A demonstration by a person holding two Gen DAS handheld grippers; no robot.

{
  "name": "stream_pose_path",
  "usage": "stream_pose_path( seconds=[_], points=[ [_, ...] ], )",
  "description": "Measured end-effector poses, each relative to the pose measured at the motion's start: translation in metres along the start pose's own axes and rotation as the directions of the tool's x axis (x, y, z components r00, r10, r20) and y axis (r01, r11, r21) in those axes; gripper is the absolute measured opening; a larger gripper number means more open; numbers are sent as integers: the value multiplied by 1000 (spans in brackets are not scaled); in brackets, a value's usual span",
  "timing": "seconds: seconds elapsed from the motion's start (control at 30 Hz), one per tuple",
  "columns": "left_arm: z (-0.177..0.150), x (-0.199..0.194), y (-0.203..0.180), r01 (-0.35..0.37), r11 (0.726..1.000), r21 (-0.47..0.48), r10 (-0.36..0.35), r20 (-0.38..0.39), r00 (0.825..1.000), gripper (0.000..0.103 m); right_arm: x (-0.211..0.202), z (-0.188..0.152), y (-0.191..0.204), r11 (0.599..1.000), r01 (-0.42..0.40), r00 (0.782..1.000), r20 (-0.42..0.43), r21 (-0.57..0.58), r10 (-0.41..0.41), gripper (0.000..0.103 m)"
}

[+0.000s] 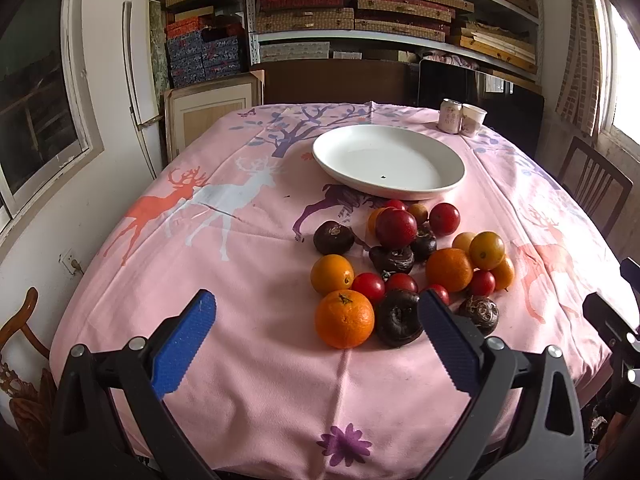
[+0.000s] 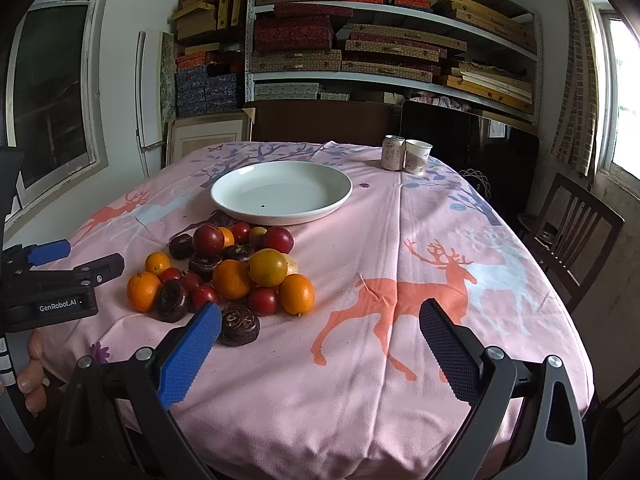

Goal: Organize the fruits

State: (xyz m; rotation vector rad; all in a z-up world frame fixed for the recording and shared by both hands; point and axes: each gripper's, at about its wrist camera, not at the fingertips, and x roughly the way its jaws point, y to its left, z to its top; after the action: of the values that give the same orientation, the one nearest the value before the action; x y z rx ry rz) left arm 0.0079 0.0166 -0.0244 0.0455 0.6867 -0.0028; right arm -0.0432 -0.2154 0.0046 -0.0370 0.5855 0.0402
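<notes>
A pile of fruit lies on the pink tablecloth (image 1: 248, 280): oranges (image 1: 344, 319), red plums (image 1: 396, 227), small red tomatoes (image 1: 368, 286) and dark brown water chestnuts (image 1: 398, 323). An empty white plate (image 1: 388, 162) sits just beyond the pile. My left gripper (image 1: 316, 308) is open and empty, just in front of the nearest orange. In the right wrist view the pile (image 2: 232, 278) is at left, the plate (image 2: 281, 192) beyond it. My right gripper (image 2: 320, 318) is open and empty, to the right of the pile. The left gripper (image 2: 76, 258) shows at the left edge.
A can (image 1: 449, 116) and a paper cup (image 1: 472, 119) stand at the table's far right edge. Wooden chairs stand at the right (image 2: 572, 236) and left (image 1: 24, 332). Shelves of boxes (image 2: 360, 40) fill the back wall.
</notes>
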Motion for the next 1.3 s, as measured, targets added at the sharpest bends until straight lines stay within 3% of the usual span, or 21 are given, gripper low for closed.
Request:
stream_pose_path(
  seconds=[0.47,0.77,0.83,0.97,1.1,1.13,1.3],
  points=[
    [-2,7,5,9,1000,-9,-10,-29,1000,99,8,-6,12,999,-16,1000,-19,-45,15,99],
    [-23,27,29,35,999,3,-35,-107,994,99,47,-21,30,993,-96,991,-106,-72,88,99],
    [-28,30,32,30,1000,6,-29,-113,993,99,57,-20,36,985,-164,980,-128,-61,155,93],
    [-32,28,28,33,998,49,-28,-101,995,99,79,-19,55,975,-203,968,-168,-93,186,81],
    [-32,27,18,19,994,104,-11,-85,996,99,97,-19,67,969,-222,956,-222,-107,194,47],
    [-32,28,16,25,994,107,-16,-88,996,99,101,-20,69,969,-216,956,-229,-116,186,43],
    [-28,36,9,64,992,113,-52,-106,993,99,93,-25,58,962,-260,951,-195,-81,240,42]
  ],
)
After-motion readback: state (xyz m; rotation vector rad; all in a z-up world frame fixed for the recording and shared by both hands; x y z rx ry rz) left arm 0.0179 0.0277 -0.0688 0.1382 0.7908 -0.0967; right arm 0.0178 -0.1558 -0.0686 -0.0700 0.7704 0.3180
